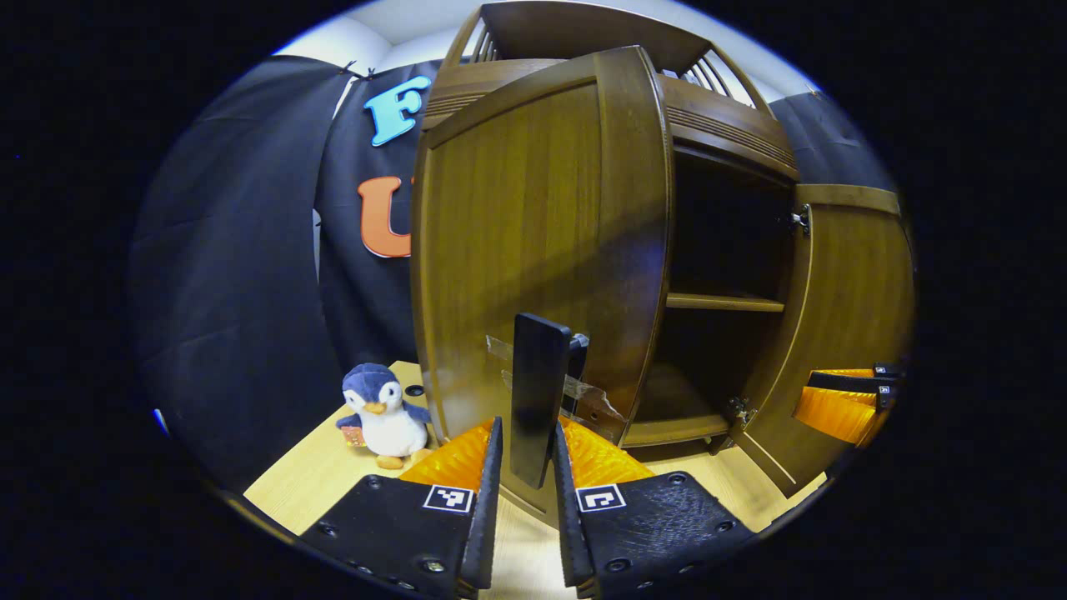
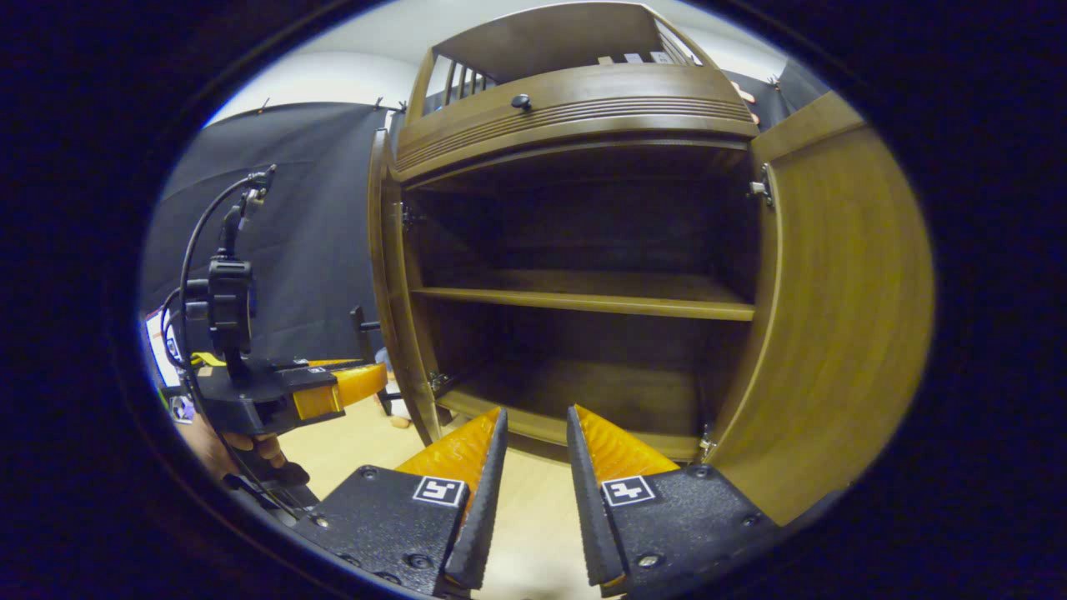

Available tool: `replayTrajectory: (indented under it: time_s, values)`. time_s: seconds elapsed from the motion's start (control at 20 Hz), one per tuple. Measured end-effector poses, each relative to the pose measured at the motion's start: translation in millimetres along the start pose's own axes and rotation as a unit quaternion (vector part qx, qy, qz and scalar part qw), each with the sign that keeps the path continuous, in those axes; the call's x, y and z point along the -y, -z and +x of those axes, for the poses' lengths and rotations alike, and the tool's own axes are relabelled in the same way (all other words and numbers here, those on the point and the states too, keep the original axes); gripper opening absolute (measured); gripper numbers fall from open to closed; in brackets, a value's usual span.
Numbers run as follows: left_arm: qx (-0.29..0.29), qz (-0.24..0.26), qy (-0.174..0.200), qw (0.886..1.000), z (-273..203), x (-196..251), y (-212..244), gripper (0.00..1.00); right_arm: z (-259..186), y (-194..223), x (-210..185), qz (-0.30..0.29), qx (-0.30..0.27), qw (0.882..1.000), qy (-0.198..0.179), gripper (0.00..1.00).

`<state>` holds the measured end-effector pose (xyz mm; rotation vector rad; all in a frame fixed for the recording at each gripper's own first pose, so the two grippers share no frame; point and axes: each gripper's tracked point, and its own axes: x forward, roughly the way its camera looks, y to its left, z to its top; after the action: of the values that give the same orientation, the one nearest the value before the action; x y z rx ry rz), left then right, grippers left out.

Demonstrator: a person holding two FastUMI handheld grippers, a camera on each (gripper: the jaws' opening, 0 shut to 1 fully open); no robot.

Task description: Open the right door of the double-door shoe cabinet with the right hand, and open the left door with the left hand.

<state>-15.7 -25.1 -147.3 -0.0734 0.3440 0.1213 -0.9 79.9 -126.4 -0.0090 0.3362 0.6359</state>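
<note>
The brown wooden shoe cabinet (image 2: 575,117) stands with both doors swung out. In the left gripper view the left door (image 1: 517,217) fills the middle, and its dark upright handle (image 1: 540,367) sits between the fingers of my left gripper (image 1: 527,427), which is shut on it. The right door (image 2: 842,317) stands wide open at the right. My right gripper (image 2: 536,412) hovers before the open cabinet, its jaws a little apart with nothing between them. The right gripper (image 1: 813,392) also appears beside the right door (image 1: 850,283). The left gripper (image 2: 371,382) is at the left door's edge (image 2: 388,283).
Inside, a middle shelf (image 2: 583,302) and the bottom board (image 2: 583,392) are bare. A plush penguin (image 1: 383,417) sits on the light wooden surface (image 1: 317,475) left of the cabinet. A hand (image 2: 250,450) holds the left gripper. Black cloth hangs behind.
</note>
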Motion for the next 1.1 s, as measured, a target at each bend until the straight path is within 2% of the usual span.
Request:
replayTrajectory:
  time_s: [0.4,0.45,0.5,0.55,0.6,0.65,0.8,0.85,0.9,0.95,1.0,1.1]
  values:
    - [0.003,-0.006,-0.055,0.998,-29,-50,7,0.31,12,1,-19,-0.001,-0.001,1.0,-0.02,0.47]
    - [0.002,-0.006,-0.064,0.998,-32,-59,7,0.39,14,1,-21,0.0,-0.001,1.0,-0.02,0.48]
    - [0.003,-0.006,-0.073,0.997,-35,-68,7,0.31,14,2,-24,0.001,-0.002,1.0,-0.023,0.47]
    - [0.0,-0.006,-0.081,0.997,-37,-75,9,0.31,15,2,-28,0.002,-0.003,1.0,-0.025,0.47]
    - [0.0,-0.008,-0.088,0.996,-40,-81,9,0.39,16,3,-29,0.002,-0.003,0.999,-0.033,0.47]
    - [-0.001,-0.012,-0.092,0.996,-42,-86,10,0.31,17,2,-31,0.0,-0.003,0.999,-0.036,0.47]
    - [0.0,-0.024,-0.109,0.994,-46,-103,9,0.29,17,3,-38,-0.006,-0.001,0.999,-0.034,0.47]
    - [0.001,-0.027,-0.113,0.993,-48,-108,10,0.39,17,2,-38,-0.006,-0.001,0.999,-0.031,0.47]
    - [0.001,-0.032,-0.115,0.993,-49,-112,10,0.39,18,2,-37,-0.005,-0.001,1.0,-0.025,0.48]
    - [0.003,-0.035,-0.119,0.992,-50,-117,11,0.28,19,3,-36,-0.005,-0.002,1.0,-0.021,0.48]
    - [0.008,-0.04,-0.116,0.992,-51,-120,11,0.24,21,4,-35,-0.005,-0.005,1.0,-0.017,0.48]
    - [0.008,-0.053,-0.113,0.992,-52,-125,11,0.25,22,4,-34,-0.005,-0.006,1.0,-0.009,0.48]
